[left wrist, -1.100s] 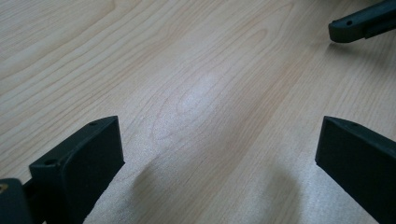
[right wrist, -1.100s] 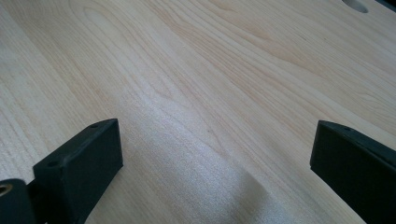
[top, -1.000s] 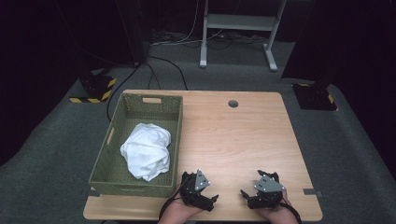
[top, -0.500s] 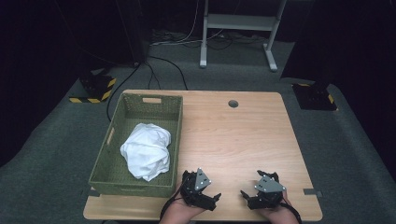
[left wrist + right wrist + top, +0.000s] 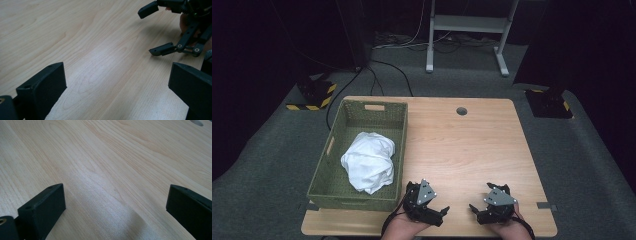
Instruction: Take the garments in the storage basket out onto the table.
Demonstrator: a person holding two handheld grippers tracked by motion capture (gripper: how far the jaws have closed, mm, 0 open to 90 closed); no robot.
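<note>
While both of the person's hands rest at the near edge of the wooden worktop (image 5: 472, 145), each holds a black hand-held gripper low over the bare wood. In the high view the left hand-held gripper (image 5: 435, 212) sits just right of the near right corner of a green woven basket (image 5: 328, 177), its jaws spread wide and pointing toward the right, with a grey three-cornered plate on top. The right hand-held gripper (image 5: 476, 210) lies near it, apart from it, its jaws also spread and pointing left, so the two face each other across a strip of bare worktop. In the left gripper view the left hand-held gripper's own two jaws stand far apart with nothing between them but wood grain, and the right hand-held gripper (image 5: 152, 30) shows farther off at the upper right, its jaws parted and part of a hand behind it. In the right gripper view that hand-held gripper's jaws likewise stand wide apart over bare wood, and a round hole (image 5: 196, 122) in the worktop shows at the top right edge. The basket stands on the left part of the worktop and holds a crumpled white cloth (image 5: 368, 161), lying toward its near right side. The same round hole (image 5: 461, 111) shows near the worktop's far edge. Beyond the worktop, cables lie on a grey floor (image 5: 272, 150).
</note>
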